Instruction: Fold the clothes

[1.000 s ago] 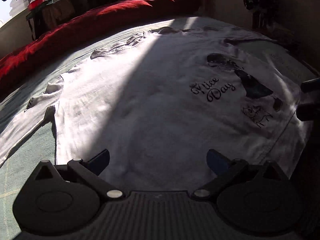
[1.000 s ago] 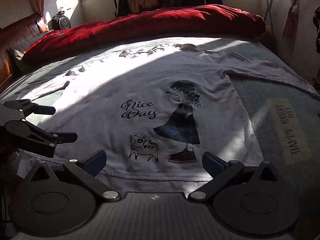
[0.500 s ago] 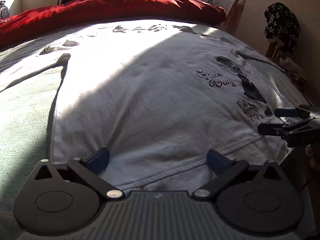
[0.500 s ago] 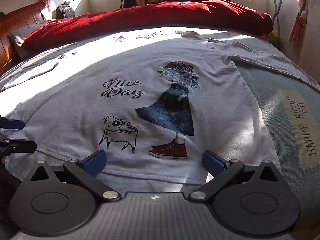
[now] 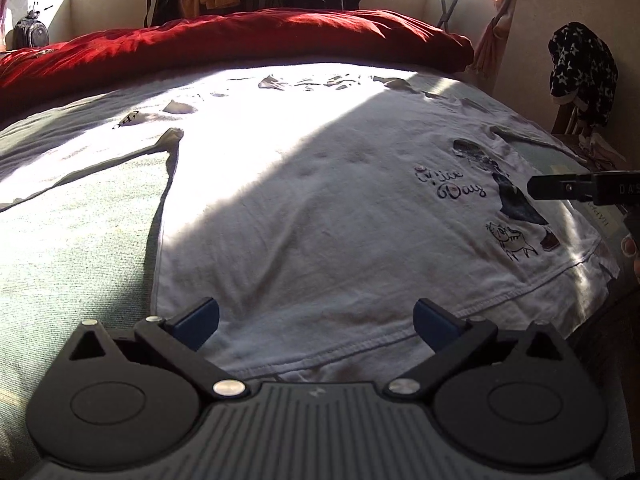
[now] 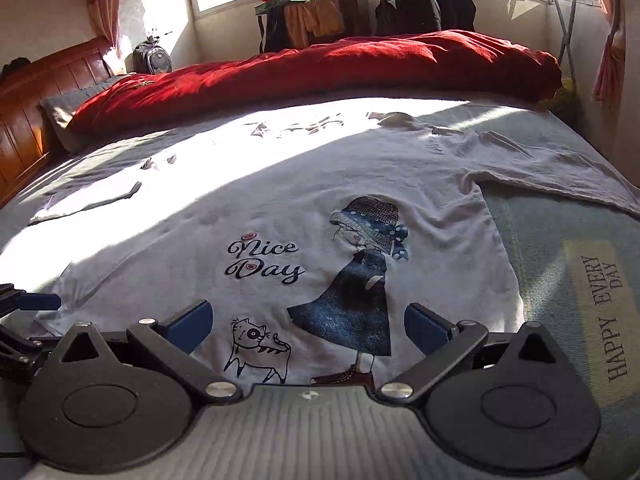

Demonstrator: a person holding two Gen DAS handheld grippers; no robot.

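Presently, a white T-shirt (image 6: 320, 208) lies spread flat, print side up, on the pale green bedspread (image 5: 72, 240), its hem toward the cameras and its sleeves extended to both sides. The left gripper (image 5: 316, 318) is held low at the hem near the shirt's left corner, jaws spread wide with nothing between them; the hem seam runs between the blue pads (image 5: 196, 318). The right gripper (image 6: 308, 322) is likewise parted and empty, poised level over the hem at the printed cat and girl. Whether either touches the cloth cannot be determined. In the left view a fingertip of the person's hand (image 5: 630, 246) shows at the right edge. A red duvet (image 6: 320, 68) lies bunched along the far side of the bed.
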